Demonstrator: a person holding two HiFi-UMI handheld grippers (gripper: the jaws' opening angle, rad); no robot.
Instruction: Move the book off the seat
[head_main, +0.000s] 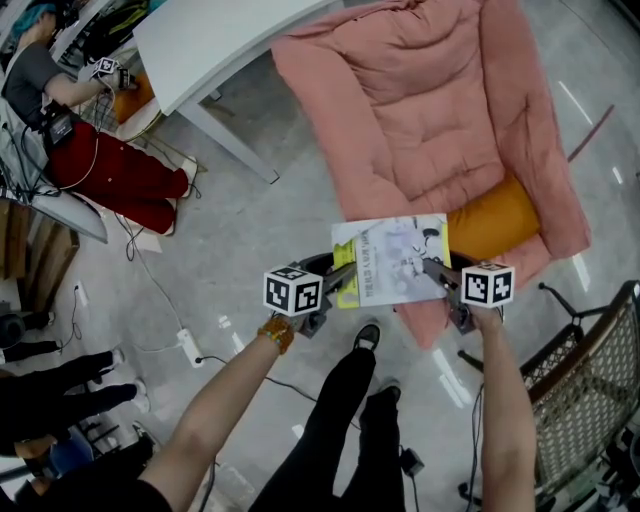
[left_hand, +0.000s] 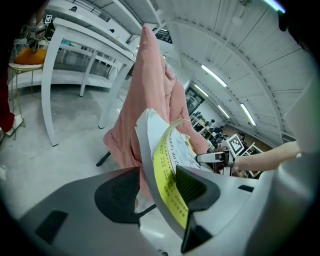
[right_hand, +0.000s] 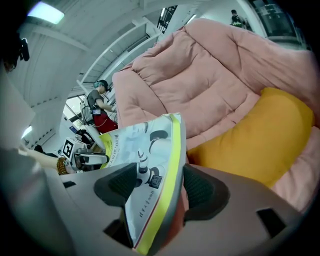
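Clamping the thin book (head_main: 392, 258) by opposite edges, left gripper (head_main: 345, 278) & right gripper (head_main: 432, 270) hold it betw. their fingers, over the pink-padded seat (head_main: 420, 130) front. Risk: floppy pages bow & slip out if grippers pull unevenly.

I counted one book (head_main: 392, 258) and two grippers: the left gripper (head_main: 343, 274) and the right gripper (head_main: 433, 268). Each carried one marker cube (head_main: 292, 290), so there were two cubes together. There was one pink padded seat (head_main: 430, 110), with one orange cushion (head_main: 492, 222) on it. I saw also one white table (head_main: 215, 35), one wire chair (head_main: 590, 390) and one power strip (head_main: 189, 346) on the floor. One seated person (head_main: 60, 90) in red trousers was by the table.
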